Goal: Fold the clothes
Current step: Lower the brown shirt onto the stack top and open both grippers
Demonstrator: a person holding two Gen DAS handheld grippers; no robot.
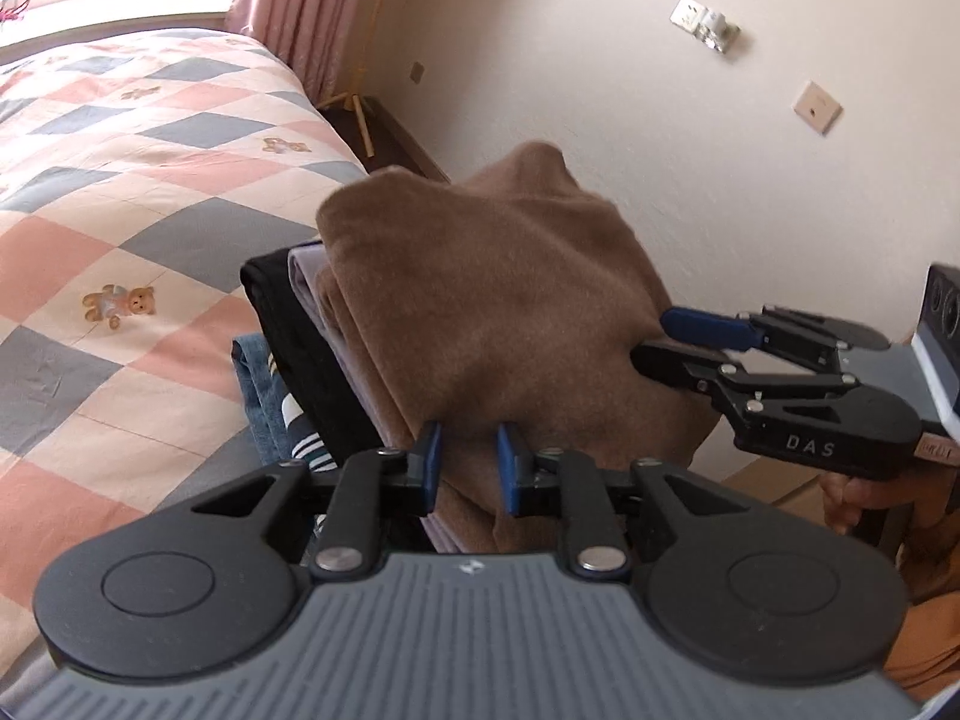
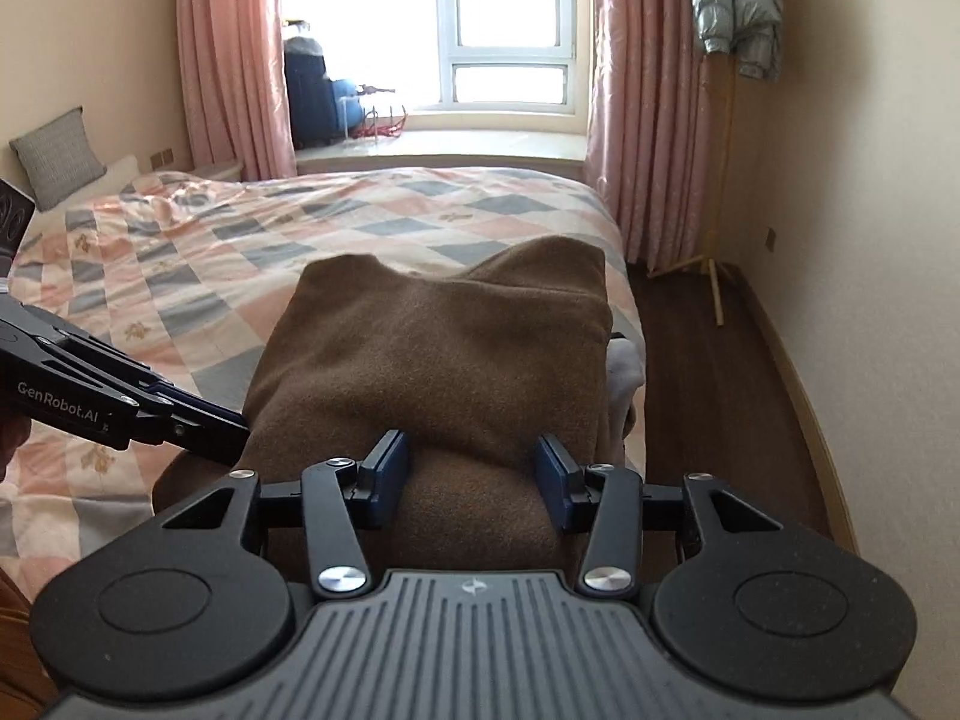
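Observation:
A folded brown garment [image 1: 510, 300] lies on top of a stack of folded clothes [image 1: 282, 324] at the corner of the bed. My left gripper [image 1: 468, 459] is shut on a thin fold at the garment's near edge. In the right wrist view it comes in from the left, and its fingertips [image 2: 225, 423] are buried in the cloth. My right gripper [image 2: 471, 468] has its blue pads against both sides of a thick roll of the brown garment [image 2: 444, 348]. In the left wrist view the right gripper [image 1: 657, 339] bites the garment's right side.
The bed has a pink, grey and cream patchwork quilt [image 2: 240, 252]. Under the brown garment, the stack holds a black piece, a grey one, jeans [image 1: 255, 384] and a striped item. A wooden coat stand [image 2: 717, 228] and dark floor [image 2: 720, 390] lie to the right, along the wall.

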